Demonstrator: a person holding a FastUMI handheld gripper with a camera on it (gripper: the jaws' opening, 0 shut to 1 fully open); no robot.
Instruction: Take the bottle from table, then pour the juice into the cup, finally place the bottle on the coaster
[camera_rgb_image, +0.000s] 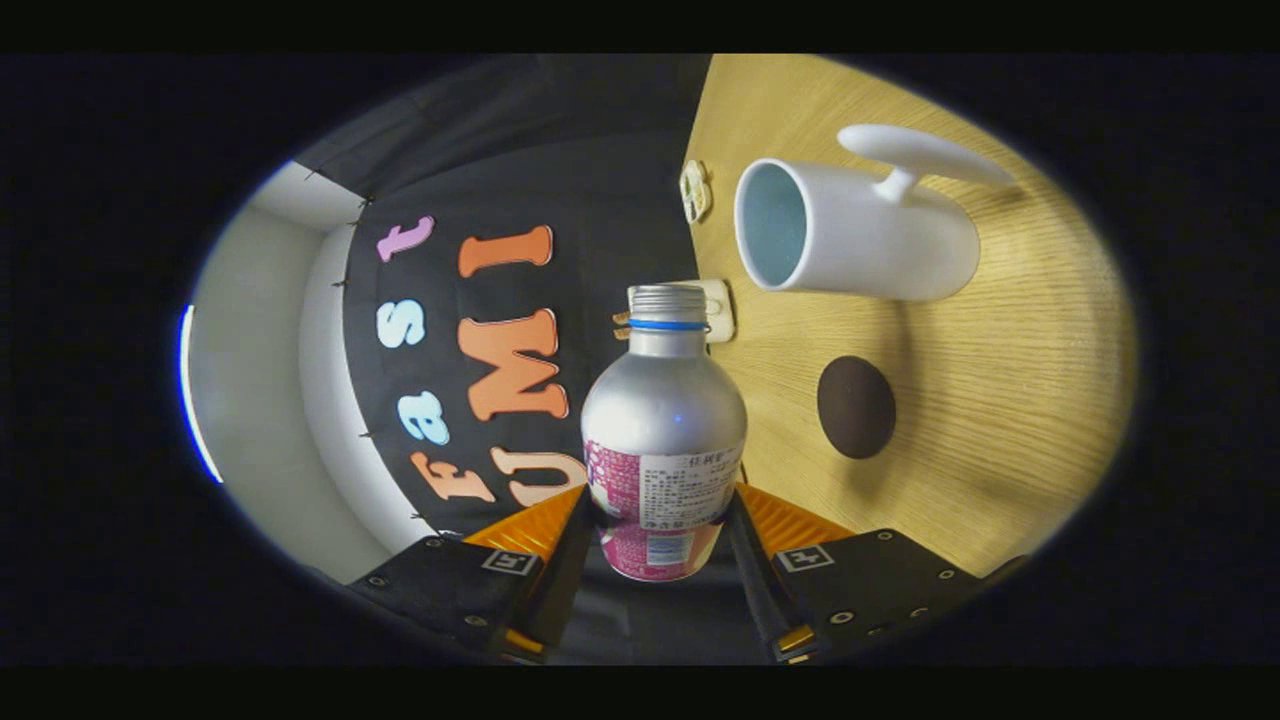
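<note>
Firmly clamped in the jaws — silver bottle (664, 420), pink label, capped.

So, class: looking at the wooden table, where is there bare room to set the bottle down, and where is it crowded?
The tool is shut on the bottle. The table has a bare patch between the dark coaster and the white cup, and a wider one past the coaster. It is crowded at the wall edge, where two small pale objects sit near the cup's mouth.

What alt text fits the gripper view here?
The claw is shut on a silver bottle, cap still on, tipped sideways relative to the wooden table. Beyond it on the table are a white cup and a dark round coaster.
</note>
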